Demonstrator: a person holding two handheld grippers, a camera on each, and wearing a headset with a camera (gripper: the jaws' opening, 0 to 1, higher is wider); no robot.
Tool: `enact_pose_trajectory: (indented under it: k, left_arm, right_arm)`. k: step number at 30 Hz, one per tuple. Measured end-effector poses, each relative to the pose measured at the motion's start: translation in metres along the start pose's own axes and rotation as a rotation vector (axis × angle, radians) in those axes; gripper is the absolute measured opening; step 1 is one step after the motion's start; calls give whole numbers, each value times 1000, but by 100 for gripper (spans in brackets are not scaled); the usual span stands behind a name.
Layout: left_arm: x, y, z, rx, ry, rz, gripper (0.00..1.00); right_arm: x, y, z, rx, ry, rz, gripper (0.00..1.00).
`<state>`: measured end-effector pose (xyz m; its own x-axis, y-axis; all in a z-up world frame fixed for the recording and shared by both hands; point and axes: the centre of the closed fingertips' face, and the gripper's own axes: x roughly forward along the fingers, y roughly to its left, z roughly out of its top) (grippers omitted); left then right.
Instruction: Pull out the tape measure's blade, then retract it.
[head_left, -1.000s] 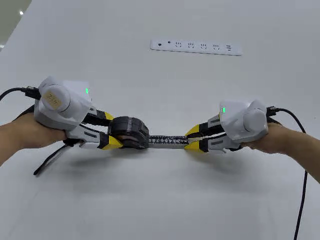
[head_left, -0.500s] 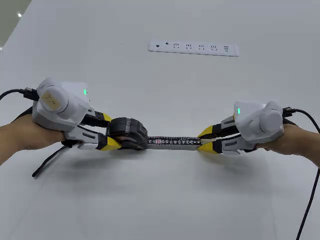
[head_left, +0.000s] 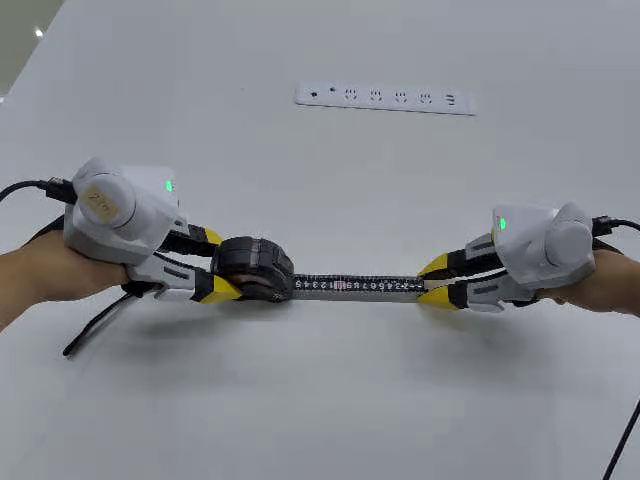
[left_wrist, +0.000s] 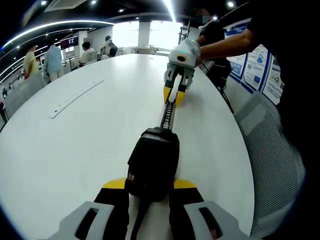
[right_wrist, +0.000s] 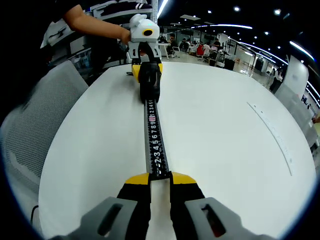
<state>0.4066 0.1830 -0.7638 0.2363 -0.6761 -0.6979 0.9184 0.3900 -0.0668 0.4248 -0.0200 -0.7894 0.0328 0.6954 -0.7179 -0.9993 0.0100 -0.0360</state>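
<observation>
A: Where is the tape measure case (head_left: 256, 270) found relative to the fingers?

B: It is clamped between the two yellow-tipped fingers (left_wrist: 116, 185) of the left gripper (head_left: 222, 263), which are closed against its sides. It is held low over the white surface (head_left: 320, 400); whether it touches cannot be told. In the left gripper view the black case is seen rising from between those fingers.

A: And the blade (head_left: 355, 285)?

B: It is drawn out of the case toward the right and stretched level just above the surface. Its far end is pinched by the right gripper (head_left: 431, 282), whose fingers (right_wrist: 136, 179) are brought nearly together on the tip, with only a narrow slot left between them. In the right gripper view the printed numbers are seen running away toward the case.

A: What is changed from the earlier frames?

B: The right gripper is found farther to the right than half a second ago, and more blade is exposed. A second ago, less still was out. The case and the left gripper are found about where they were.

A: How many of each are counted?

B: One tape measure case, one blade, two grippers, four fingers, one white power strip (head_left: 385, 97) lying well beyond them on the surface, and two black cables: a left cable (head_left: 95, 322) and a right cable (head_left: 620, 445).
</observation>
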Motion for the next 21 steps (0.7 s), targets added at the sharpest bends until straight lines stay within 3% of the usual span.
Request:
enact_pose_trajectory:
  k: [21]
  left_arm:
    - [-1,-1,-1,-1,3,-3,28]
  right_arm:
    - [-28,-8,-26,21,43,-43,12]
